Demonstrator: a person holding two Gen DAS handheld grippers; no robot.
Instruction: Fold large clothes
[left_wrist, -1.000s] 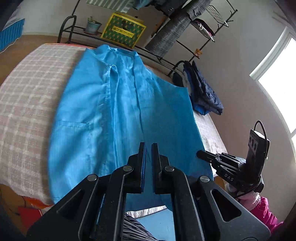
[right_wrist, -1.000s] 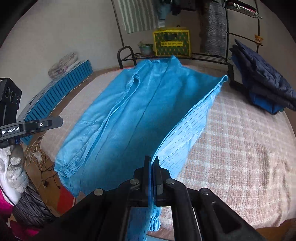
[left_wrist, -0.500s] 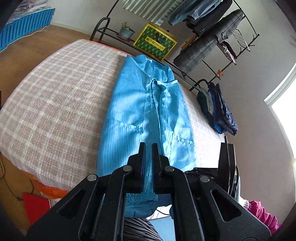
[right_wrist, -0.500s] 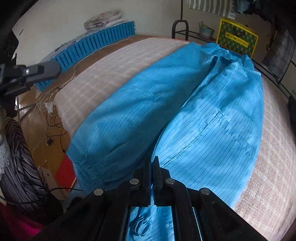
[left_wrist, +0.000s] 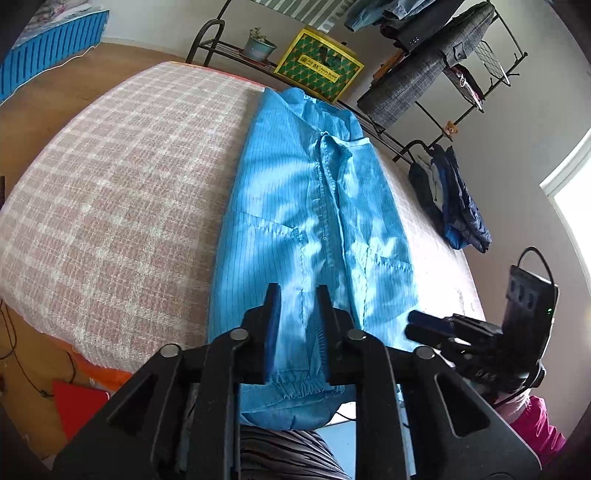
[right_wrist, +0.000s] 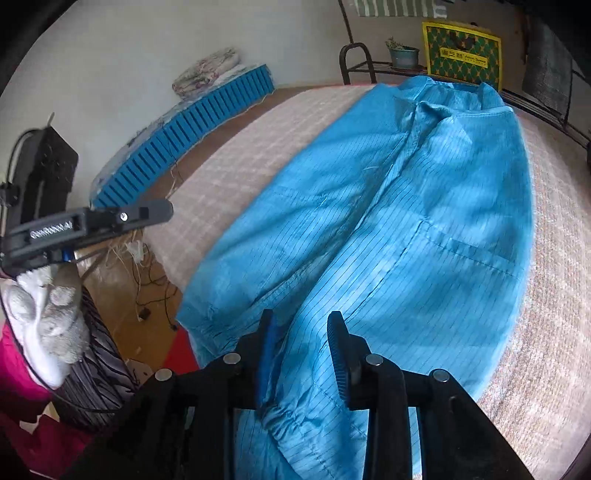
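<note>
Here, both tools opening over blue coat, left tool, right tool, navy jacket only leftward

Bed with pink checked cover; blue garment lengthwise on it, dark jacket at far side.

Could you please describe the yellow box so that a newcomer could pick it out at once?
Look past the far end of the checked bed to the low black metal rack. The yellow box stands there beside a small potted plant, its green diamond pattern unlike anything nearby.
</note>
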